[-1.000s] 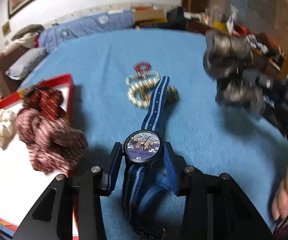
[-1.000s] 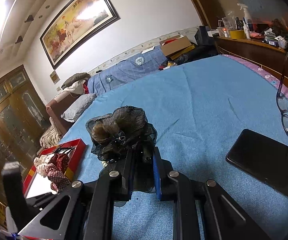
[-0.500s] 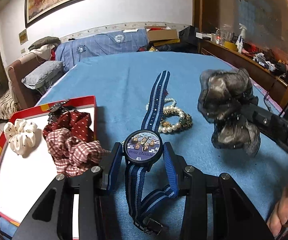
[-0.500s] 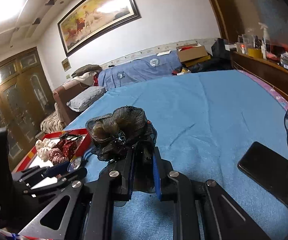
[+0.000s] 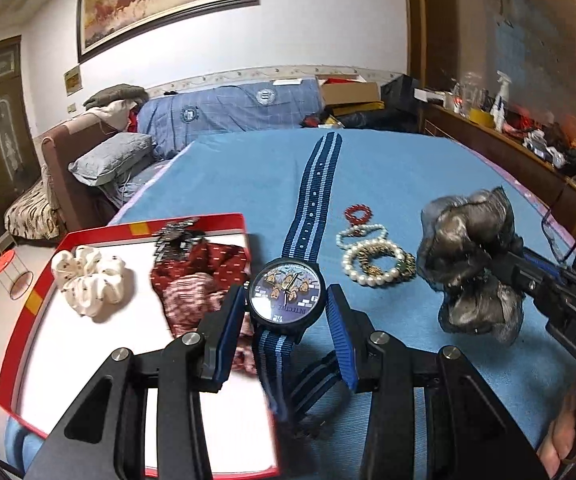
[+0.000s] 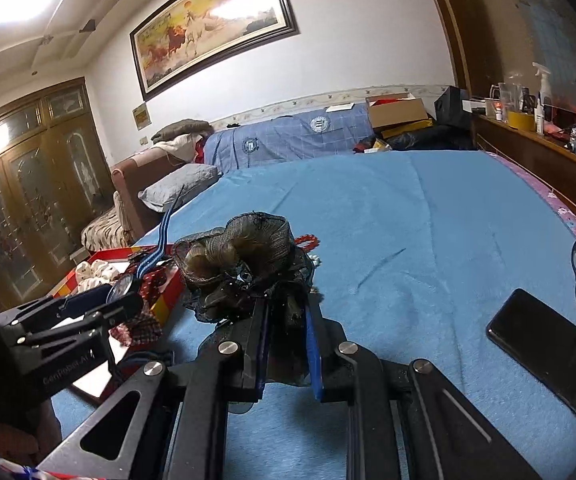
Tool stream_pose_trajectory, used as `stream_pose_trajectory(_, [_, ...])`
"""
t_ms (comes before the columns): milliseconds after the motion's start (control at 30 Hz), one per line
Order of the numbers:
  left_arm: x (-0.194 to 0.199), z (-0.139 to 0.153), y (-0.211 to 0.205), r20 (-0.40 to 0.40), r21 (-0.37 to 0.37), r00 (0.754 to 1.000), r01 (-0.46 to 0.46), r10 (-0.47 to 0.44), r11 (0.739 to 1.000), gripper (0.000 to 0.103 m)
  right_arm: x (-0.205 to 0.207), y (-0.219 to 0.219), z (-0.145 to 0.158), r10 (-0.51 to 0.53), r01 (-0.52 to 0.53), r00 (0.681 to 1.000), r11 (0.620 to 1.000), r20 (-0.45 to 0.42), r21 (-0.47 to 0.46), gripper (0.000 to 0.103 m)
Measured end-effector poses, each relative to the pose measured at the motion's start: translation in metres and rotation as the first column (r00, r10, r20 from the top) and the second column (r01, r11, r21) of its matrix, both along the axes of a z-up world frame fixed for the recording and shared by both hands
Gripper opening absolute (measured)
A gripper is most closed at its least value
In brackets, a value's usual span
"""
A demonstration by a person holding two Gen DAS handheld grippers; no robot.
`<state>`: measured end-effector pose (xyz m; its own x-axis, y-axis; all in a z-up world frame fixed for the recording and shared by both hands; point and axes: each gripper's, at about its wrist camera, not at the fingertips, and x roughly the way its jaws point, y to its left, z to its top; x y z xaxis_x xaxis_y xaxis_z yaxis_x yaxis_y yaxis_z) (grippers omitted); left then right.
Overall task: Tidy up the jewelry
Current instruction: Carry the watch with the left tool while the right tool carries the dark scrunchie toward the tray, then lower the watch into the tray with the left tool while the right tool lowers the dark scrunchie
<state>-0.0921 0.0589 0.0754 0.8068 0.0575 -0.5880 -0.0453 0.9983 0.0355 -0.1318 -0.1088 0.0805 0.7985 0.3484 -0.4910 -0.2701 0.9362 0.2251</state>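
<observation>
The watch [image 5: 286, 295] has a woven nylon-looking strap and a glossy face in a matt black case, while the hair piece [image 5: 472, 270] is sheer dark netting over shiny brown hair-like fibre. The beaded bracelets [image 5: 372, 255] look like glossy pearls plus some gold-toned metal links, and the red tray [image 5: 31, 308] seems to be smooth card or plastic with a white inside, holding soft cloth scrunchies [image 5: 89, 280]. Both grippers are matt black plastic with shiny metal screws and ribbed blue pads [image 5: 340, 336], all over a fuzzy blue bedspread [image 6: 428, 216], with a glossy black phone [image 6: 548, 350] lying on it.
</observation>
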Motion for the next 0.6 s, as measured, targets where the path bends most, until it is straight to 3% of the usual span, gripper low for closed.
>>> stream_pose_trajectory(600, [-0.024,0.001,0.09,0.032,-0.058,0.98,-0.192,0.194,0.98,0.041,-0.004,0.095,0.022,0.22,-0.22,0.976,0.975,-0.003,-0.041,0.018])
